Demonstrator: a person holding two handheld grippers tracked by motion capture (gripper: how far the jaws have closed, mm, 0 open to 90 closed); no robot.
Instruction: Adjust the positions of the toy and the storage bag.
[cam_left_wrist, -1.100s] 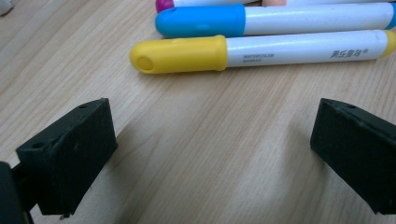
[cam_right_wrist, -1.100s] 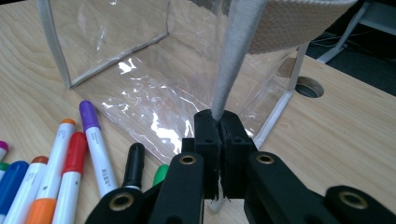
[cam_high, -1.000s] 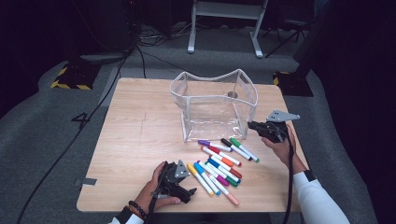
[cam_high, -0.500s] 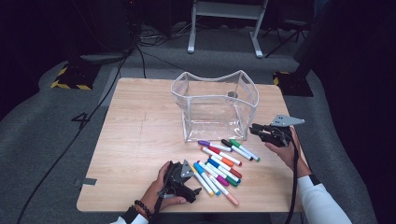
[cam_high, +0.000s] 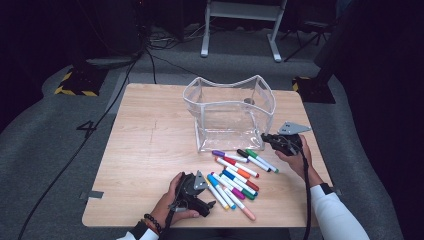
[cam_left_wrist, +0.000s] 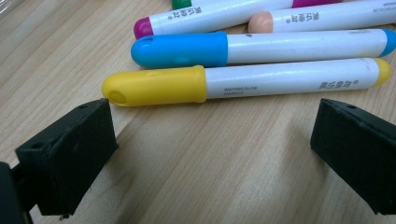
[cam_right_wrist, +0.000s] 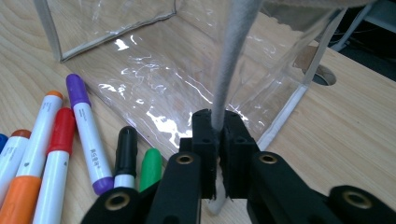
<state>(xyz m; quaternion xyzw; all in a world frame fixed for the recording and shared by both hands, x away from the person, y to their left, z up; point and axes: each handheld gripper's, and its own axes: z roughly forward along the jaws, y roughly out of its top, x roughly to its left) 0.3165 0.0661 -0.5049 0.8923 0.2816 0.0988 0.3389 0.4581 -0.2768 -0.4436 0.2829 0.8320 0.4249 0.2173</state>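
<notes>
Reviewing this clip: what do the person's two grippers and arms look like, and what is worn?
Both grippers, the left gripper and the right gripper, are black with blocky black jaws, a grey three-cornered plate on top and a trailing black cable. Brass-coloured rivets show in the right gripper view. The person wears white sleeves and a dark beaded bracelet on the left wrist.

Light wooden table (cam_high: 150, 150): matt, fine straight grain. Clear plastic pouch (cam_high: 230, 117): glossy, wrinkled film with a matt whitish cloth-like edging (cam_right_wrist: 229, 70). White-barrelled plastic marker pens (cam_high: 235, 175): smooth, slightly shiny, with coloured caps. Black tongs (cam_right_wrist: 217, 154): matt, rough-faced plastic blocks. Floor: grey carpet (cam_high: 60, 150), coarse and dull.
</notes>
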